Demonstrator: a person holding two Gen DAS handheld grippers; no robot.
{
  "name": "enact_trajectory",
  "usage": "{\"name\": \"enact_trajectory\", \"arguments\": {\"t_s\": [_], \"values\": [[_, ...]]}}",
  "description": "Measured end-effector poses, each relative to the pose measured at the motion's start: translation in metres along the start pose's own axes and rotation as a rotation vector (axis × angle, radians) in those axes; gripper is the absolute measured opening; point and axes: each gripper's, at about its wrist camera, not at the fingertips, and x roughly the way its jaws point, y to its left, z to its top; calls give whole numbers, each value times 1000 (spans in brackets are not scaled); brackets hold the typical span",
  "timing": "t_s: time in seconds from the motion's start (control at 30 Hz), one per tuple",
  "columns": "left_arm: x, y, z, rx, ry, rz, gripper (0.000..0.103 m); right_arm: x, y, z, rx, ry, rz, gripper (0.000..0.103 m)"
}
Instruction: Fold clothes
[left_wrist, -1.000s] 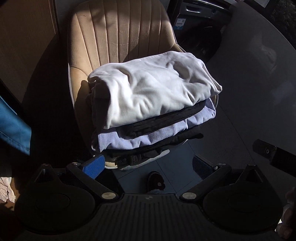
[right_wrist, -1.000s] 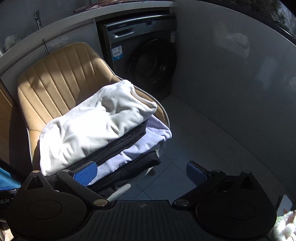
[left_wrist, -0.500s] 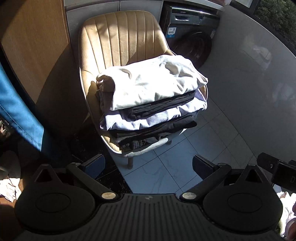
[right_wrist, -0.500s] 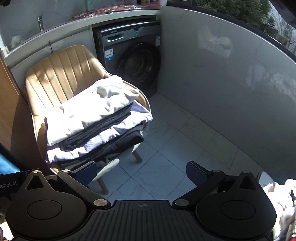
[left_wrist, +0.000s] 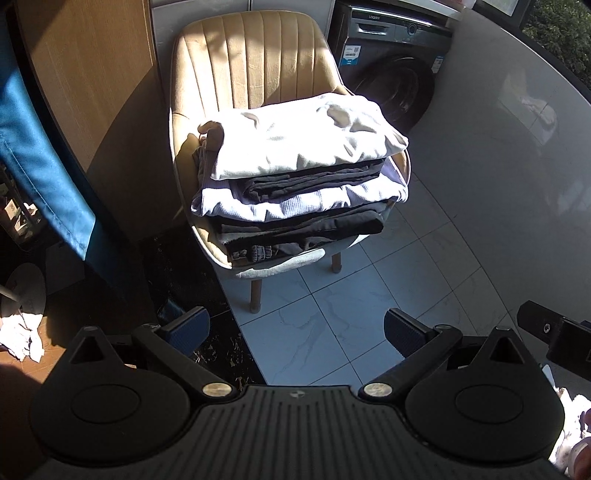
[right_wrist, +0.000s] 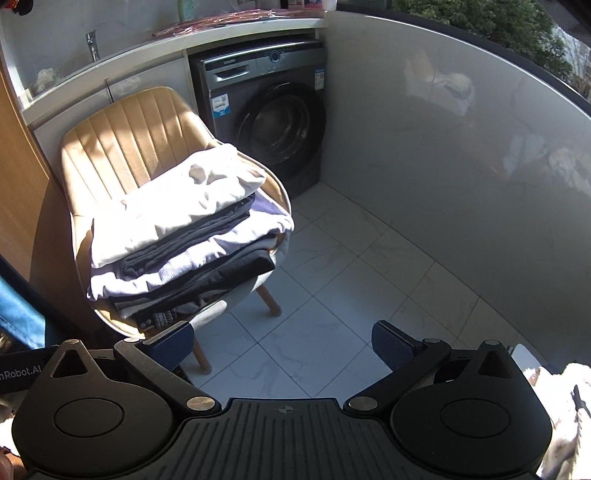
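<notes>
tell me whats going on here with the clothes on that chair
A person holds a pair of tongs in each hand, and both the left tongs and the right tongs are open and empty, hanging over the tiled floor short of the tan chair. A stack of folded clothes sits on its seat, a white garment on top. A washing machine stands behind.
</notes>
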Motion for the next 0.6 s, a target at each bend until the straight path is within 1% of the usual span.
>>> {"name": "enact_trajectory", "arguments": {"t_s": [0.17, 0.33, 0.47, 0.53, 0.6], "values": [[-7, -22, -12, -12, -6, -1, 103, -6, -22, -1, -36, -6, 1, 102], [-12, -35, -19, -44, -11, 1, 103, -8, -39, -1, -66, -14, -2, 102], [-13, -42, -21, -44, -5, 41, 103, -7, -45, -1, -94, -24, -1, 102], [-14, -47, -21, -38, -2, 59, 103, -8, -49, 1, -79, -31, 12, 102], [-14, -53, -22, -20, -2, 60, 103, -8, -55, 2, -54, -34, 31, 102]]}}
